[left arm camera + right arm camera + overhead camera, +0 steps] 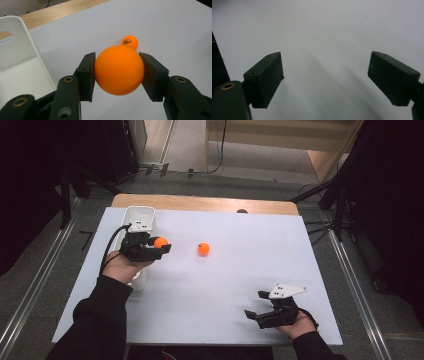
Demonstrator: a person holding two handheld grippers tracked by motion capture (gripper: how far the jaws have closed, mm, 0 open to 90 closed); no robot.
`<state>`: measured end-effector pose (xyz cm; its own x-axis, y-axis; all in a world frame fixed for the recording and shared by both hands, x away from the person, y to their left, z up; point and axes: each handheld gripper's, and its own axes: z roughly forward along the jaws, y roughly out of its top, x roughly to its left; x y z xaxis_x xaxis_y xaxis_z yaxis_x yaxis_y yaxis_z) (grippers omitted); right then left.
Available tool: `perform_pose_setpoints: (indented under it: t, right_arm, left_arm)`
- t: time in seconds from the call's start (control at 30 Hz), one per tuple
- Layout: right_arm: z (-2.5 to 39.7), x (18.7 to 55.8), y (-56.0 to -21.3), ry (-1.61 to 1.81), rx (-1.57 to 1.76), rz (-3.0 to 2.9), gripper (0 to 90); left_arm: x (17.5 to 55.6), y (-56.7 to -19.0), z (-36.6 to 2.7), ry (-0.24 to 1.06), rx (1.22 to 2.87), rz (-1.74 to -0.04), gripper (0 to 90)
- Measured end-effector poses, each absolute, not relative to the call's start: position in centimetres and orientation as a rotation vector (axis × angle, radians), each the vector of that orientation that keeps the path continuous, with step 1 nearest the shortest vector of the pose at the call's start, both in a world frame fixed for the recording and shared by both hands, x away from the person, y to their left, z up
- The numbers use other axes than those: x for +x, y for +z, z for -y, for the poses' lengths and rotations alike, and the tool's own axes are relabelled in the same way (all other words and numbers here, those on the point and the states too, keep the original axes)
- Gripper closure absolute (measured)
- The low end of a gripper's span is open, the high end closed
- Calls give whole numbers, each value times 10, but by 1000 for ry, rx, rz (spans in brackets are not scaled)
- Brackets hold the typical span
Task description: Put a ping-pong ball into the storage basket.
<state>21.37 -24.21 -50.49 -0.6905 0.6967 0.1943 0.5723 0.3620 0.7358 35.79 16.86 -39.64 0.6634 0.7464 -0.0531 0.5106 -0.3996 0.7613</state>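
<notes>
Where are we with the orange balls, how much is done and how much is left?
Done: nothing I can confirm; the part of the white bin in the left gripper view holds no ball. In hand: the left gripper is shut on one orange ball beside the bin. Left: that ball probably goes into the bin, and the second ball lies on the white table. The right gripper is open, idle.

surface: table (200,204) – wooden, far edge bare | cover: white sheet (240,290) over most of it | on sheet: white bin (141,215) at far left corner; orange ball (203,249) – mid-sheet, well apart from the bin
</notes>
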Motion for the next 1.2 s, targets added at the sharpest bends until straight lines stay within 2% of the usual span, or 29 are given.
perform_pose_setpoints:
  t: [1.2]
  right_arm:
    - [242,214,-505,1236,1152,-2469,116]
  left_arm:
    - [380,-396,-219,527,1983,-1228,502]
